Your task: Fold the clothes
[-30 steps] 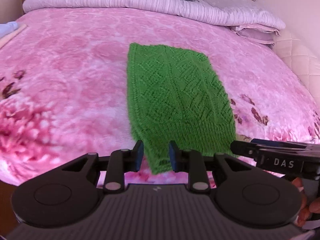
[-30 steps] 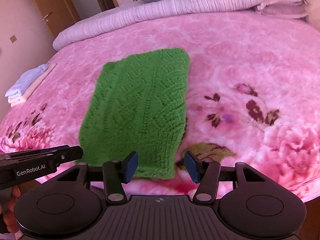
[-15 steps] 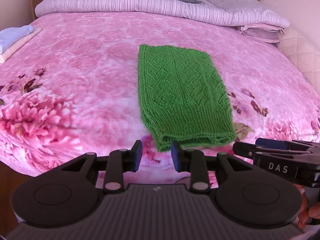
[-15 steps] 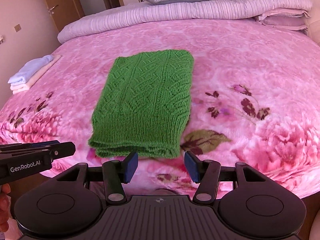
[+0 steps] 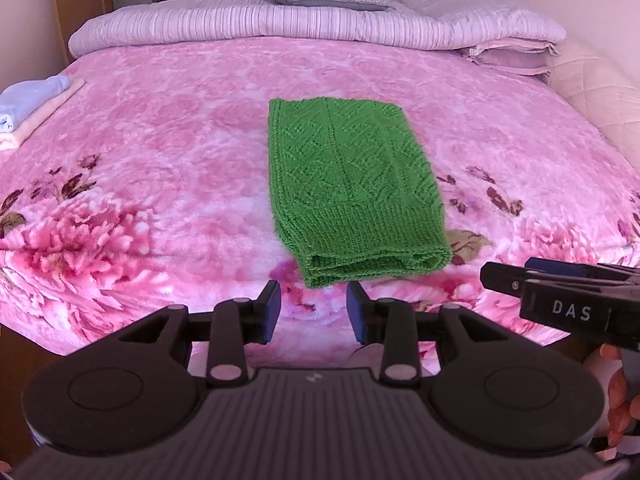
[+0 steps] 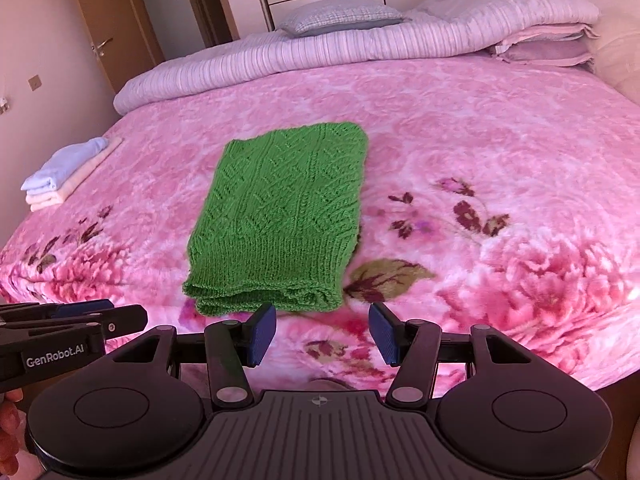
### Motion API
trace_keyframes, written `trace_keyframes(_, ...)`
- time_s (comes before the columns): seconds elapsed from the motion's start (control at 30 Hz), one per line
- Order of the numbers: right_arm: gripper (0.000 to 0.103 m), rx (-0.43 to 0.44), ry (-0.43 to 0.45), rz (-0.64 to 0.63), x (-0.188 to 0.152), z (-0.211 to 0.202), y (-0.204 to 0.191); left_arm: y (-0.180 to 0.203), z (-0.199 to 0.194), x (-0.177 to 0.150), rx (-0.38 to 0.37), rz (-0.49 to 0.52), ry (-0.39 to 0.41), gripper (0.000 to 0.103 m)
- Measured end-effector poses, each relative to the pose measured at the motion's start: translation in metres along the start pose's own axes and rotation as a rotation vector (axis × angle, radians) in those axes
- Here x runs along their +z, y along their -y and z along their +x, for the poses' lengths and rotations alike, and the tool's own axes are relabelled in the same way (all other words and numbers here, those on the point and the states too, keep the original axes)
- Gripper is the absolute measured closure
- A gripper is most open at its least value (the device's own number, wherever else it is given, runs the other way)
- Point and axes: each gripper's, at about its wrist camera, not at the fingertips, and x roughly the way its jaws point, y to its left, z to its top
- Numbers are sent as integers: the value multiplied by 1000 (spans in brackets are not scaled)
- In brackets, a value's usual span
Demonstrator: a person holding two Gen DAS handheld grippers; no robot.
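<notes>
A green knitted garment (image 5: 352, 184) lies folded into a long rectangle on the pink floral bedspread (image 5: 160, 168); it also shows in the right wrist view (image 6: 280, 216). My left gripper (image 5: 314, 310) is open and empty, held just short of the fold's near left corner. My right gripper (image 6: 322, 332) is open and empty, held just short of the near right corner. Each gripper shows at the edge of the other's view, the right one (image 5: 560, 296) and the left one (image 6: 72, 328).
A small stack of folded pale blue and cream clothes (image 6: 68, 172) sits at the bed's left edge. A rolled lilac duvet (image 5: 280, 28) and pillows (image 5: 508, 48) lie along the headboard. A wooden door (image 6: 116, 28) stands at the left.
Both grippers have pulled back from the green garment toward the bed's near edge. The left jaws were around its near edge a second ago and now stand clear of it.
</notes>
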Motion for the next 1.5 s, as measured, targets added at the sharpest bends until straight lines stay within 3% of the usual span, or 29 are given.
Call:
trace_keyframes(0.37, 48, -31, 20, 6, -3, -12, 6, -1, -8, 4, -49, -13, 30, 70)
trace_keyframes(0.8, 48, -57, -17, 18, 4, 7, 14, -9, 19, 14, -64, -34, -19, 70)
trace_keyframes(1.13, 48, -47, -32, 110, 20, 36, 40, -64, 50, 28, -220, -271, -31, 65)
trace_keyframes(1.23, 48, 34, -32, 204, 24, 43, 57, -80, 60, 32, -267, -342, -34, 64)
trace_keyframes(1.37, 42, 280, -77, 504, 16, 67, 99, -117, 80, 24, -389, -572, -31, 64)
trace_keyframes(1.4, 41, 307, -94, 563, 13, 73, 108, -127, 85, 22, -420, -630, -30, 64)
trace_keyframes(1.5, 38, 349, -114, 667, 10, 84, 126, -140, 98, 22, -419, -690, -40, 63)
